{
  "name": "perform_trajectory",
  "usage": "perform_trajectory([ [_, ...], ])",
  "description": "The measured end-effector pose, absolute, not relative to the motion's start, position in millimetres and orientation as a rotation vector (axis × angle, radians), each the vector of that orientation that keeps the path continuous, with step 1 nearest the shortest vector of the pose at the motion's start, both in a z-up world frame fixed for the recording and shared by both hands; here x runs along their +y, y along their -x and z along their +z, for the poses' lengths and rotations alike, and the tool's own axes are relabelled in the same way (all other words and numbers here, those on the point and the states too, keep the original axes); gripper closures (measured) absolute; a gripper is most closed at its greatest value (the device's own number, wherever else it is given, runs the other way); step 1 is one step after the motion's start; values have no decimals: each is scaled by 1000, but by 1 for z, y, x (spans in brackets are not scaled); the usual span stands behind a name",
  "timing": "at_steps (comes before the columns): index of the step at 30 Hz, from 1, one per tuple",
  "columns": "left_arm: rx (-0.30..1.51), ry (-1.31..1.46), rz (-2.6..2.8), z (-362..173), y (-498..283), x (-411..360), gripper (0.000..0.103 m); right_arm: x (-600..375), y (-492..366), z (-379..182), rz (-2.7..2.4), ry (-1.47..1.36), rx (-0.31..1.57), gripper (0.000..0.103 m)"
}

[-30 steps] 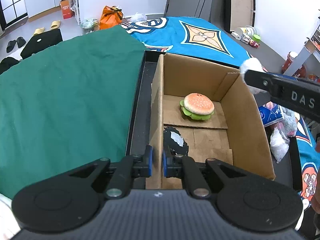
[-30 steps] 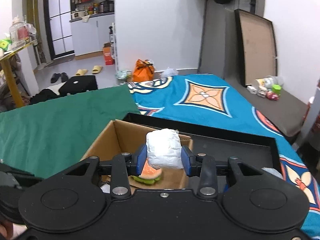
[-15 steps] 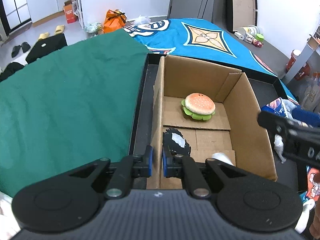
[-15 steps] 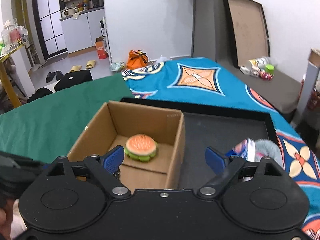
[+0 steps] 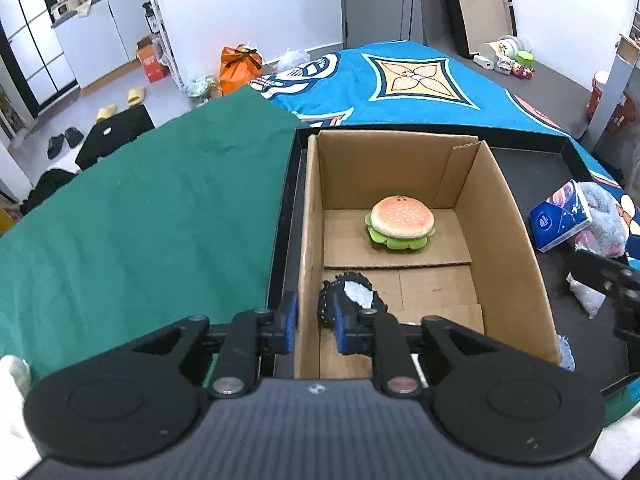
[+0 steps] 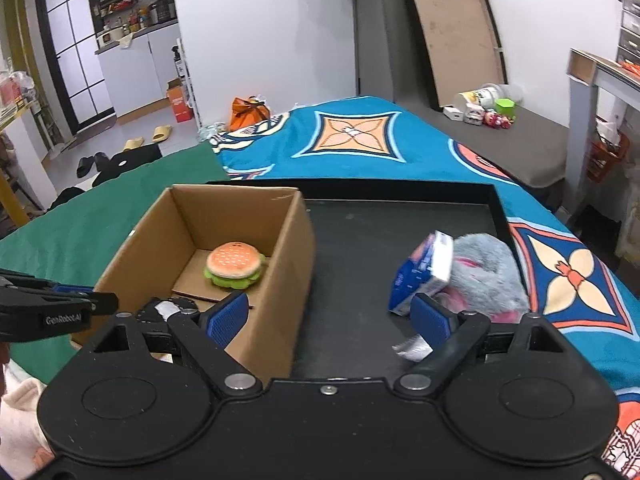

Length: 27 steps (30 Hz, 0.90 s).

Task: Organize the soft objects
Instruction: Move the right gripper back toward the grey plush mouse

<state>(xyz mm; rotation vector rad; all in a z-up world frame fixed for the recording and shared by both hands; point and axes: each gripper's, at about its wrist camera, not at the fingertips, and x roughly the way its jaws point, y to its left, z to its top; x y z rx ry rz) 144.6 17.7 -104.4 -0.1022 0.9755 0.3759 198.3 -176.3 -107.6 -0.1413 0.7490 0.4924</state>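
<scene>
A cardboard box [image 5: 496,216] stands on a black tray [image 6: 400,220]. Inside it lie a burger plush [image 5: 402,226] [image 6: 235,265] and a black spiky toy with a white patch [image 5: 352,298]. My left gripper [image 5: 315,324] straddles the box's near left wall; its jaws are opening and the pads stand just off the cardboard. My right gripper [image 6: 326,316] is open wide with nothing between its fingers, low over the tray between the box and a blue tissue pack [image 6: 424,276]. A grey fluffy plush [image 6: 484,276] lies against the pack.
A small white plastic bag [image 6: 414,348] lies on the tray by my right finger. A green cloth [image 5: 140,220] covers the surface left of the tray and a blue patterned blanket [image 6: 352,140] lies behind it. A leaning board and clutter stand at the back right.
My right gripper let go of a white soft lump over the box, opened wide and moved right toward the tissue pack. My left gripper's pads parted slightly from the box wall.
</scene>
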Motion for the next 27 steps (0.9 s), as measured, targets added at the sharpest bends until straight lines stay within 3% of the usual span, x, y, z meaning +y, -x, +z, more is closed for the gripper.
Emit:
perform_trajectory([
  [2,969,83,387,-103,-147,15,71,-183,-200,-110,484,135,755,15],
  [4,962,53,404,-103,-149,11,54,-190,-202,-113,469,130,762,15],
  [7,951,21,410,-102,-153,6,46,-200,-206,-117,454,116,764,15],
  [22,972,15,464,-111,-175,9,39,-235,-246,-141,352,117,793,16],
  [27,982,-9,456,-116,-180,6,38,-243,-262,-145,322,99,796,23],
])
